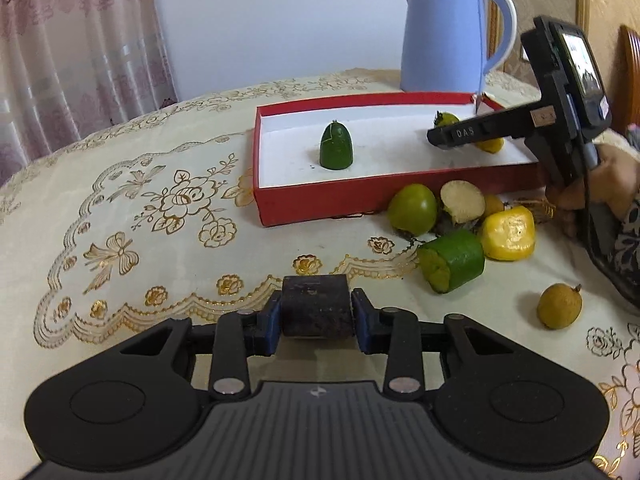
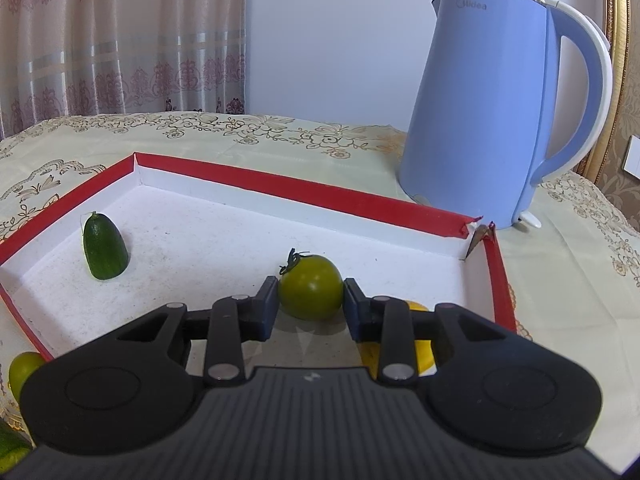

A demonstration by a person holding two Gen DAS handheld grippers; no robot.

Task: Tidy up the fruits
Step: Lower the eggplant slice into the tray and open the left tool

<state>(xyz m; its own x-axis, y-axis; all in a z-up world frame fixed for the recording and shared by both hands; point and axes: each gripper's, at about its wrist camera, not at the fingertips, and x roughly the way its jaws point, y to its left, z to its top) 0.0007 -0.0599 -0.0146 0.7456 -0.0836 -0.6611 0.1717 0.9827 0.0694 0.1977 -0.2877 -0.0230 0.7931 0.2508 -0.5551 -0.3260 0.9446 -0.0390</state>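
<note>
- Left wrist view: the left gripper [image 1: 317, 317] is clamped on a dark cylindrical piece [image 1: 316, 306], its blue pads pressing both flat sides; the piece hangs just above the embroidered tablecloth [image 1: 132, 216].
- Ahead of it lies the red box [image 1: 320, 200] with a white floor, holding a green cucumber end [image 1: 337, 151] standing upright near the left of the box.
- Beside the box's near wall, to the right of the left gripper, sits a loose cluster: a green tomato [image 1: 413, 209], a pale cut piece [image 1: 463, 202], a yellow chunk [image 1: 509, 233], a green cut cucumber piece [image 1: 452, 261], and a small brownish round fruit [image 1: 559, 306] set apart nearer the edge.
- A hand [image 1: 600, 188] holds the right gripper, reaching into the box's right end.
- Right wrist view: the right gripper [image 2: 310, 308] is closed on a green tomato with a stem [image 2: 311, 286], which rests on the box floor; a yellow piece [image 2: 420, 350] lies just behind the right finger.
- A blue kettle [image 2: 492, 120] stands behind the box's far corner.
</note>
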